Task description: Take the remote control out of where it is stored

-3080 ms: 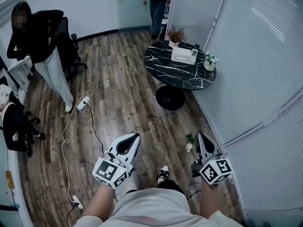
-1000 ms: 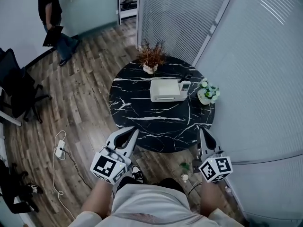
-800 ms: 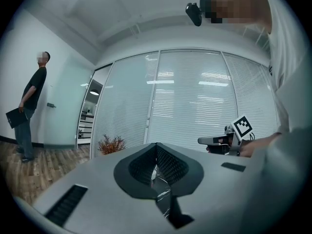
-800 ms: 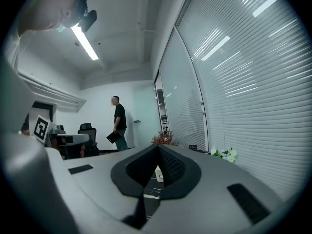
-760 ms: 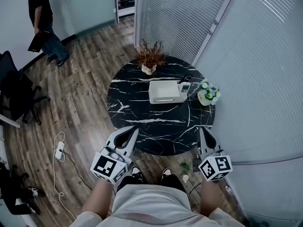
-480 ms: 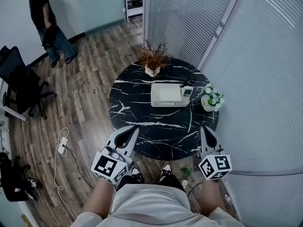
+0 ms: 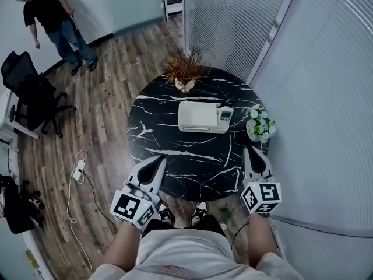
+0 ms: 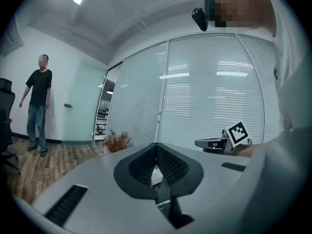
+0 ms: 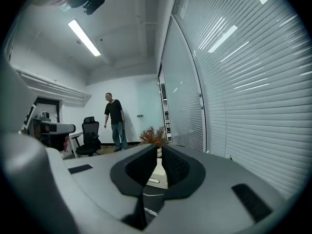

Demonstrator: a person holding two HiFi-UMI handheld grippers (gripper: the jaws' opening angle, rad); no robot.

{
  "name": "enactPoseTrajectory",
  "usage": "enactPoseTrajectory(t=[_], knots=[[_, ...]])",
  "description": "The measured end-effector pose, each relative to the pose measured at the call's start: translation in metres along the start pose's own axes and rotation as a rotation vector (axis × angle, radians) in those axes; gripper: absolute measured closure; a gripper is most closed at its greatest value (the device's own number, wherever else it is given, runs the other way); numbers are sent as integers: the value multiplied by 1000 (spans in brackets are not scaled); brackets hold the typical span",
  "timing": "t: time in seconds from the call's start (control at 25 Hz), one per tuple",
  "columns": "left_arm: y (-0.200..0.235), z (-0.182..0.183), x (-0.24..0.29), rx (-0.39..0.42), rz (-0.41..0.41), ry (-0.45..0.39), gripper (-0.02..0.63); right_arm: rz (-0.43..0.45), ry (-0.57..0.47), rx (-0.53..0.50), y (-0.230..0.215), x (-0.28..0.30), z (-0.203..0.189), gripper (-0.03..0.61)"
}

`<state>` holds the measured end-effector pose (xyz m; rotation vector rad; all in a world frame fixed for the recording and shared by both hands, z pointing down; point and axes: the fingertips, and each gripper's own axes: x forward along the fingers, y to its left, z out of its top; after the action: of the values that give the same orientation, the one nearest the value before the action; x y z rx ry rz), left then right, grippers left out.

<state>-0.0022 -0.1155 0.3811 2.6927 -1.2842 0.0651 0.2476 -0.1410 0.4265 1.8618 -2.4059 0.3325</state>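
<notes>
A white storage box (image 7: 197, 116) sits in the middle of the round black marble table (image 7: 157, 133). The remote control (image 7: 224, 114), pale with a small screen, rests in the box's right end. My left gripper (image 7: 157, 161) hovers over the table's near left edge, shut and holding nothing. Over the near right edge my right gripper (image 7: 249, 151) is likewise shut and empty. Both point toward the box and are well short of it. In the right gripper view a strip of the box (image 9: 161, 172) shows past the closed right gripper (image 9: 159, 150). The left gripper (image 8: 156, 147) shows its pads meeting.
A dried plant in a pot (image 7: 185, 70) stands at the table's far edge, and a pot of white flowers (image 7: 258, 127) at its right edge. Glass walls with blinds (image 7: 315, 98) run close on the right. A person (image 7: 55, 25), an office chair (image 7: 35, 95) and a floor cable (image 7: 78, 171) are at left.
The table and box have come nearer and lower in the head view; both grippers now reach over its near edge. The person at the back has walked left. Jaws stay closed.
</notes>
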Motion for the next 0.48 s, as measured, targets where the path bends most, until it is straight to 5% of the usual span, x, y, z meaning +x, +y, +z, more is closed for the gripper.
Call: enactPoseTrajectory(t=[0.16,0.48], knots=[[4,-1,6,-3,4,0,606,-36,21,-17,-15,20,-4,555],[23,-20,4,-24,43,37,606,-77,109,-8,-31,91,-30,395]])
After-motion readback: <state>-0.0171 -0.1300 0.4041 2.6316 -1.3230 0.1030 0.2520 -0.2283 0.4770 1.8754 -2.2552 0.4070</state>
